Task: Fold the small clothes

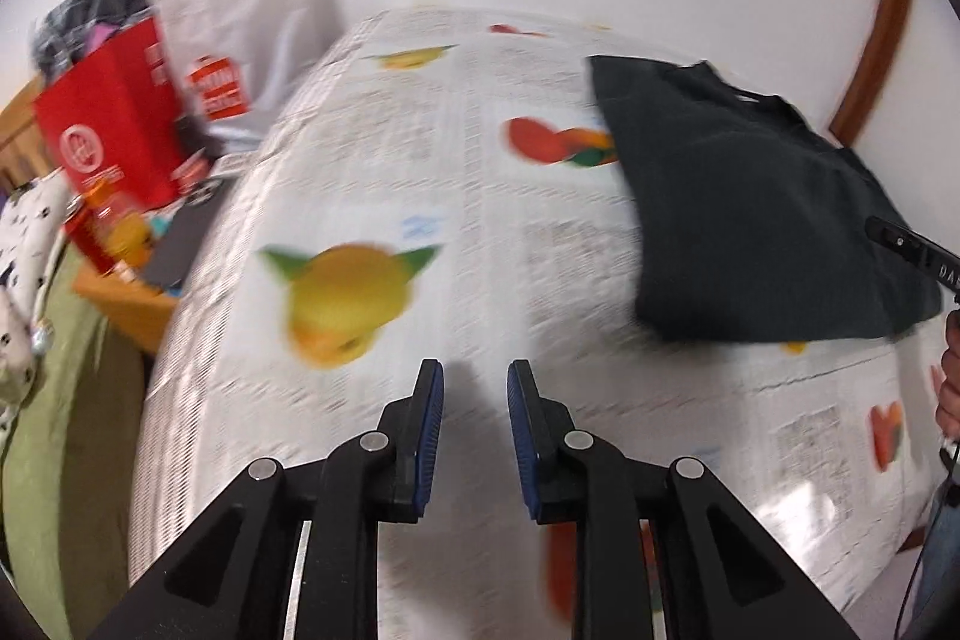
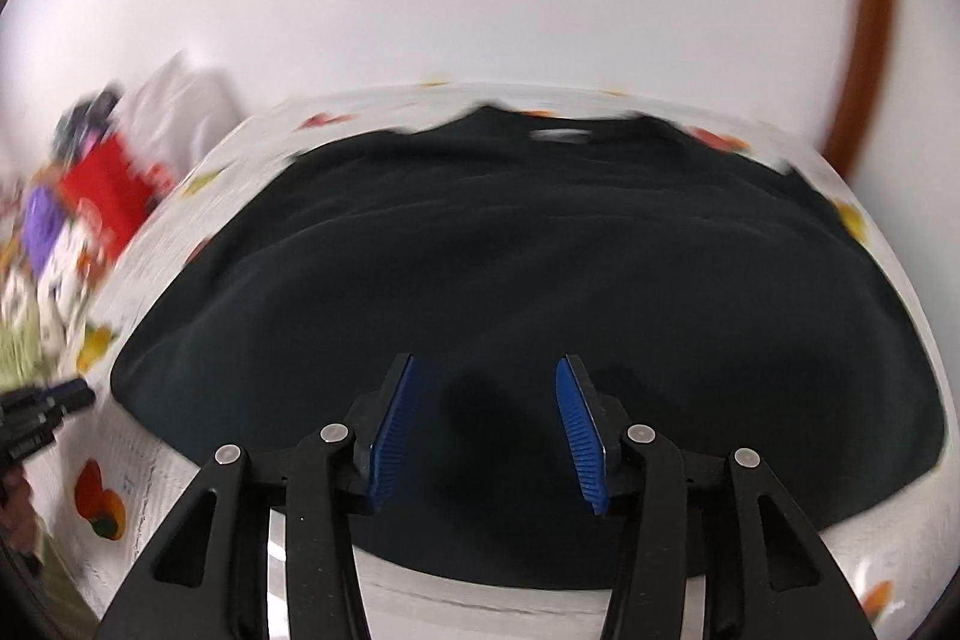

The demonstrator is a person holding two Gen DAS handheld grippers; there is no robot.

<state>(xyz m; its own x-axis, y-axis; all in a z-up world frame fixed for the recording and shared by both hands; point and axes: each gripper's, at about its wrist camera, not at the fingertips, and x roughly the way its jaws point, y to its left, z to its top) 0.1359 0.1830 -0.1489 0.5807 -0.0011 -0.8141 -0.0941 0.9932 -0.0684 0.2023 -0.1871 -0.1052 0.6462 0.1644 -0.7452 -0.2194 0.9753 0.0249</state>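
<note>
While both views are smeared with motion blur, the layout reads clearly enough. At the far left, off the table [image 1: 372, 196], sit a red bag [image 1: 114, 136] and a white bag [image 1: 252, 40], clutter that has no part in the job. The left gripper [image 1: 475, 379] hangs over bare printed tablecloth, its jaws a little apart with nothing between them. To its right lies the dark shirt [image 1: 750, 196], spread on the right part of the table; in the right wrist view its collar points toward the wall and its near hem runs just ahead of the right gripper [image 2: 483, 376]. That gripper's jaws are spread wider, empty, and hover above the shirt's near portion; whether they brush the cloth cannot be told.

I judge this to be a pause between folds: nothing is pinched and the shirt looks partly folded, its left edge straight, though the blur leaves that uncertain. The next move calls for each gripper to go down to a corner or edge of the shirt, the left one travelling rightward first, then to pinch only the layers meant to turn over and carry them across evenly so the cloth does not bunch.
</note>
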